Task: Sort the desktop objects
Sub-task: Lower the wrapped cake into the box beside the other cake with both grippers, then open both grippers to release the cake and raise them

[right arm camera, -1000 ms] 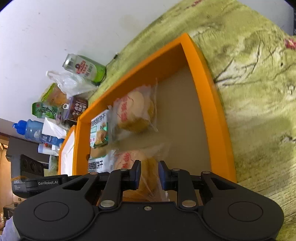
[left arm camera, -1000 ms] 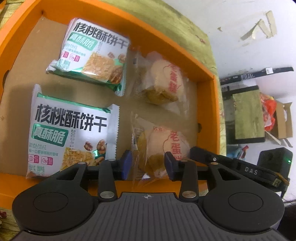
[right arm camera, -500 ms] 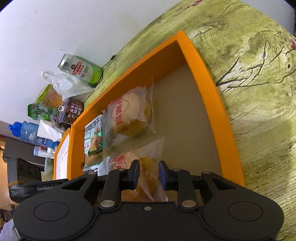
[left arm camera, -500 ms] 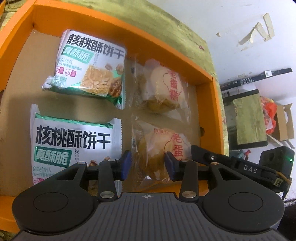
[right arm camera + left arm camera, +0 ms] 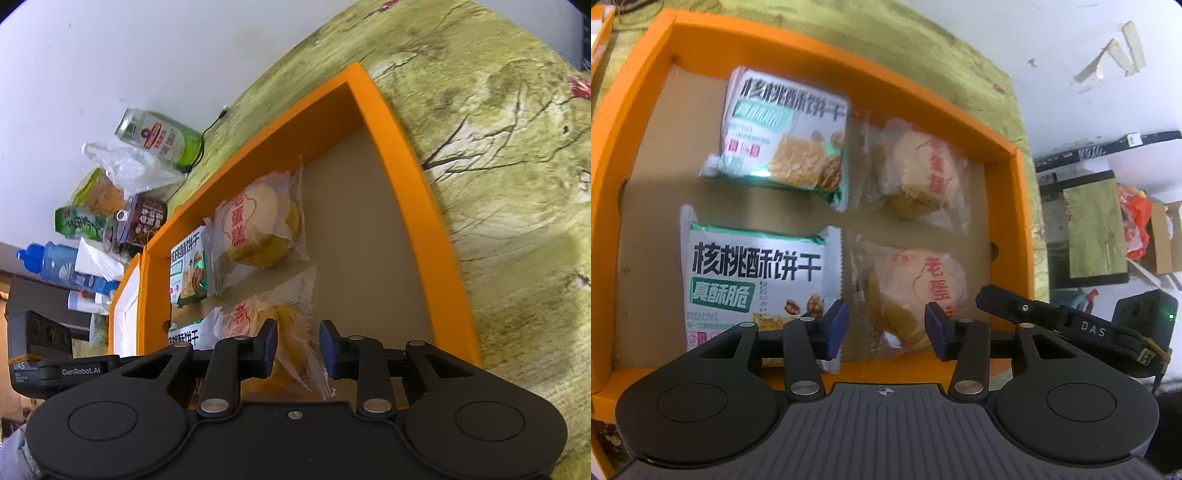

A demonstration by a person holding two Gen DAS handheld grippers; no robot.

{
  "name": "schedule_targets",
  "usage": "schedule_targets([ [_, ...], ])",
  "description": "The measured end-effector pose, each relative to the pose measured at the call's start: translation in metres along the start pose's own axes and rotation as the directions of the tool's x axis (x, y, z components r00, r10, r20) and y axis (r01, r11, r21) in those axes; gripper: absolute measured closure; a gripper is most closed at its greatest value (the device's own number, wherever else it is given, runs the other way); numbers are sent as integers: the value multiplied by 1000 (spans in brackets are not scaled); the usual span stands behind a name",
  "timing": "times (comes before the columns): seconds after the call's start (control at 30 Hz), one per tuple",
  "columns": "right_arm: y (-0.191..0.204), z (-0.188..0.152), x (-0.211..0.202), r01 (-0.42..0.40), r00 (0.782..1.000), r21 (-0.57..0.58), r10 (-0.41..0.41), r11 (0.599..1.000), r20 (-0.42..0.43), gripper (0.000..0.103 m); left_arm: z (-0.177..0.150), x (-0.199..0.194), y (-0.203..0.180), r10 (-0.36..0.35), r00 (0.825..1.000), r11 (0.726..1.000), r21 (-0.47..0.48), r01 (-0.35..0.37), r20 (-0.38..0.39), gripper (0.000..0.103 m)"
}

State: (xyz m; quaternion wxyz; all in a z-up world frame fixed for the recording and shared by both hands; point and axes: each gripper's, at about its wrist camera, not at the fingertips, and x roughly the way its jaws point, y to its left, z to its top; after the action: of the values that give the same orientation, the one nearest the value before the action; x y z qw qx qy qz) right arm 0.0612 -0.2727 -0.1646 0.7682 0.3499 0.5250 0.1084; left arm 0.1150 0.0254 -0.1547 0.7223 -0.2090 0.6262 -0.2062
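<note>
My left gripper [image 5: 886,330] hangs over the near edge of the shallow orange cardboard tray [image 5: 1021,229], jaws opening, blue pads clear on both sides of the near clear-wrapped round yellow egg cake with red print [image 5: 916,291]. Cake sits between the pads but isn't pressed, so I call it released. That cake lies flat on the tray's brown floor, near-right corner in the left wrist view.

Just left of it, edges touching or overlapping: near white-and-green walnut biscuit packet with black lettering [image 5: 753,280]. Behind those, a second biscuit packet of the same kind [image 5: 786,136], slightly tilted, and a second wrapped egg cake [image 5: 916,170] beside it. Four snacks, two-by-two grid, all inside the tray.

My right gripper [image 5: 298,347] comes at the same near cake [image 5: 291,343] from the other side, jaws also opening, narrow gap. Crinkled wrapper sits in the gap; I can't tell whether the pads still pinch the film.

Tray rests on a green patterned tablecloth [image 5: 509,184]. Beyond the tray's far wall, against the white wall: green-and-white drink can [image 5: 159,138] lying tilted, a clear plastic bag [image 5: 125,166], a blue-capped bottle [image 5: 62,266], other small packets. A second orange tray [image 5: 123,314] abuts the first.
</note>
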Motion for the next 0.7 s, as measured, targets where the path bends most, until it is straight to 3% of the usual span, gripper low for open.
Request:
schedule_targets([
  [0.17, 8, 2, -11, 2, 1000, -10, -1, 1000, 23, 73, -1, 0, -16, 24, 999, 998, 56, -26, 44, 58],
  [0.4, 20, -6, 3, 14, 1000, -50, -15, 999, -19, 73, -7, 11, -35, 108, 990, 983, 142, -119, 87, 58],
  [0.7, 27, -15, 15, 84, 994, -163, -94, 983, -55, 73, -15, 19, -26, 141, 987, 982, 119, -150, 75, 57],
])
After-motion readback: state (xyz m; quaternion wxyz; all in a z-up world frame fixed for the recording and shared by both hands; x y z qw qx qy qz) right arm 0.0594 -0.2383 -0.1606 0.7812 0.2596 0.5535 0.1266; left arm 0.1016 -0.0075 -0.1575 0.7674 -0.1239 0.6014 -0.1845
